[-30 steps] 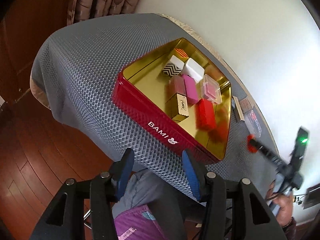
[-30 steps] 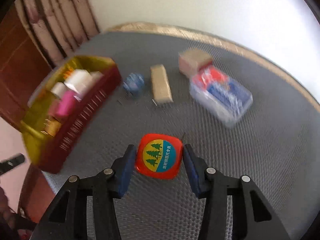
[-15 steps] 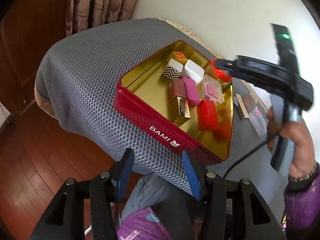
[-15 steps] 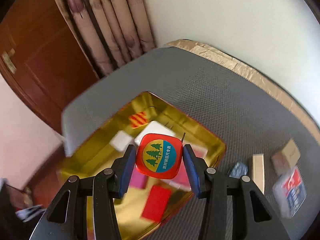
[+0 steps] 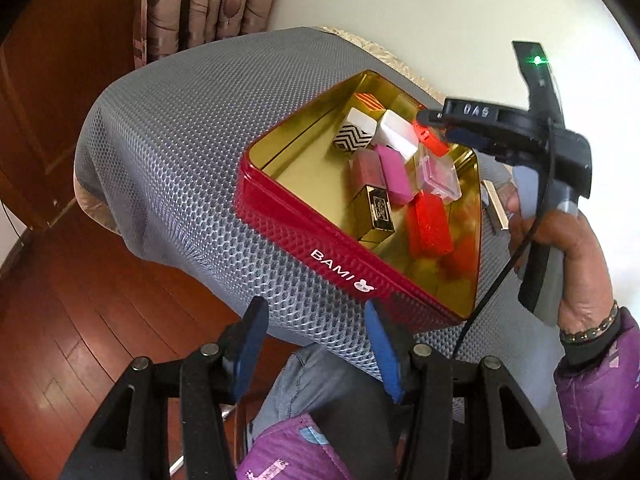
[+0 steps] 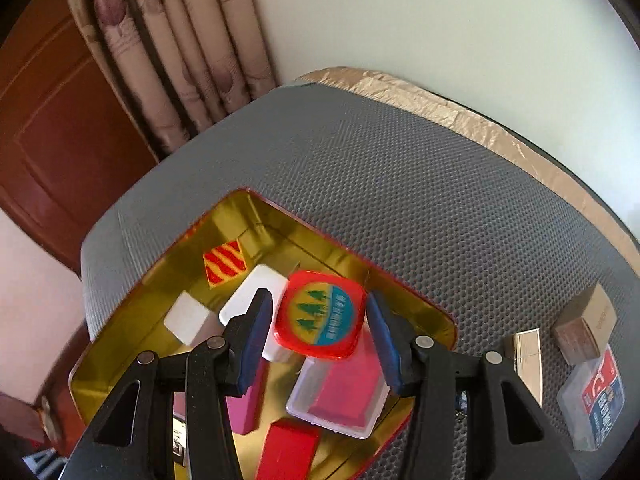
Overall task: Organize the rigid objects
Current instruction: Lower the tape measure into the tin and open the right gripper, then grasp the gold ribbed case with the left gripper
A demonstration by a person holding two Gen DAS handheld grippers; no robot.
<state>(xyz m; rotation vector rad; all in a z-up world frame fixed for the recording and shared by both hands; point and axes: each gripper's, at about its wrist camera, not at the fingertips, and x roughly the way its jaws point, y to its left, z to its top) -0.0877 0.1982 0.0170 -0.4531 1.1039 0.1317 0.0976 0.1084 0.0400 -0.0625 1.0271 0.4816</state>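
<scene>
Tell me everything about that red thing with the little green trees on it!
The red tape-measure case is a rounded, shiny plastic square. Its round sticker shows green trees on yellow above a blue band with writing. It tilts over the gold-lined tin, above the white box and the clear pink-filled box. The right gripper has just been opening; gaps show beside both blue fingers.
</scene>
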